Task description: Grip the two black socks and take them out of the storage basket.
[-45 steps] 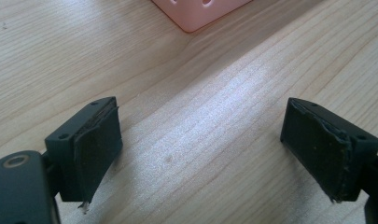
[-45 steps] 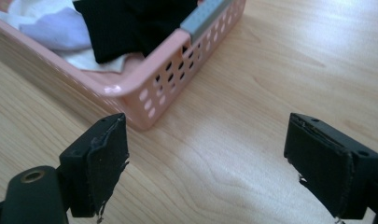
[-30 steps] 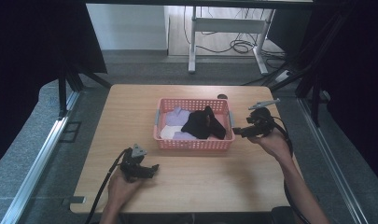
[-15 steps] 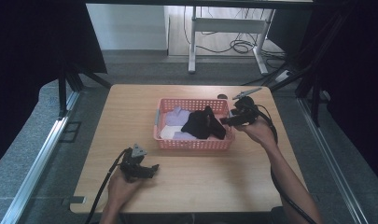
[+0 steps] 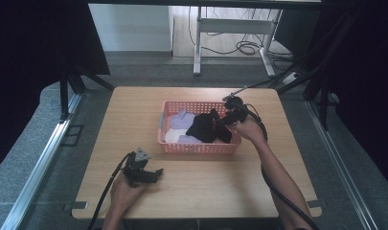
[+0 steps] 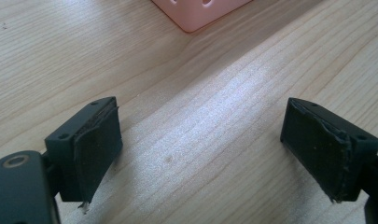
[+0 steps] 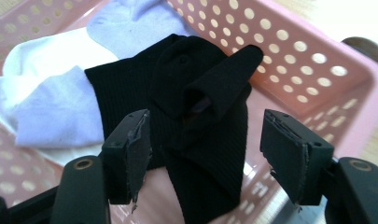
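Two jaws of the right gripper [image 7: 205, 156] stand wide apart, holding nothing, straddling the black sock [image 7: 200, 121] in the pink basket [image 5: 168, 143]; the sock's length runs away between them. Its partner, the left gripper [image 6: 200, 154], rests open and empty on the table [image 5: 134, 110], well apart, so the right hand is nearer.

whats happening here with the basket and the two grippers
A person at a light wooden table holds a gripper in each hand. The right gripper is open inside the pink perforated plastic basket, its jaws either side of a black ribbed sock lying beside white and pale lilac socks. The left gripper is open over bare table, near the basket's corner.
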`<state>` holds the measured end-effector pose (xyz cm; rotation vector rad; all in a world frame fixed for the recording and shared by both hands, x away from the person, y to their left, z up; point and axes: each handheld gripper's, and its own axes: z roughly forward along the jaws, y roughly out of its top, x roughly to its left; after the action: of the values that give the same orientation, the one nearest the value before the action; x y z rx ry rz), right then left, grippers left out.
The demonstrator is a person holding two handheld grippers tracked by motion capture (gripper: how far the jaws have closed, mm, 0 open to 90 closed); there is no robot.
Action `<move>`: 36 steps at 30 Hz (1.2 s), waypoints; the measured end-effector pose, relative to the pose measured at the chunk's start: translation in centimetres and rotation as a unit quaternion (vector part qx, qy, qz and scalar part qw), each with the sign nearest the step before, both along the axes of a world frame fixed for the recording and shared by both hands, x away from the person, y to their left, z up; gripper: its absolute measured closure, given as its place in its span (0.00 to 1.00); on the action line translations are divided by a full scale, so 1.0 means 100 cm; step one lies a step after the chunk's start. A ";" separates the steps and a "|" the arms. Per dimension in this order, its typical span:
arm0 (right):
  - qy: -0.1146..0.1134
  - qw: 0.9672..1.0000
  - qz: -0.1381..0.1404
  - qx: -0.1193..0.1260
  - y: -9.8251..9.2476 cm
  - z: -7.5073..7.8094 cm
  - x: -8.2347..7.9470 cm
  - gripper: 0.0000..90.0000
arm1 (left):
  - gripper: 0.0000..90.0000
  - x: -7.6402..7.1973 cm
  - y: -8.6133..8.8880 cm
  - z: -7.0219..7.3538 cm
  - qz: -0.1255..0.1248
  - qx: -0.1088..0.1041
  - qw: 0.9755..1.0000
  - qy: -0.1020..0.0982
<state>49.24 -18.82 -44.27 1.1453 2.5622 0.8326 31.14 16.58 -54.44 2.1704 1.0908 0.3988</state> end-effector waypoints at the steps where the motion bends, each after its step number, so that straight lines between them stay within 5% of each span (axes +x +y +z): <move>1: 0.001 1.000 -0.001 -0.004 0.002 -0.003 0.002 0.39 | 0.14 0.000 0.000 0.000 -0.001 0.001 1.000 0.000; 8: 0.019 0.999 -0.010 -0.030 0.012 -0.014 0.014 0.49 | 0.14 0.000 0.000 0.000 -0.001 0.001 1.000 0.000; 14: 0.046 0.998 -0.002 -0.045 0.020 -0.023 0.017 0.79 | 0.14 0.000 0.000 0.000 -0.002 0.001 1.000 0.001; 18: 0.043 0.998 0.001 -0.047 0.022 -0.024 0.017 0.98 | 0.14 0.000 0.000 0.000 -0.001 0.000 1.000 0.000; 36: -0.007 1.000 0.024 0.012 0.006 0.041 0.000 0.98 | 0.14 0.000 0.000 0.000 0.000 -0.001 1.000 0.000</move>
<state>49.23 -18.21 -40.21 1.0852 2.5841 0.8800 31.14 16.57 -54.45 2.1691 1.0915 0.3979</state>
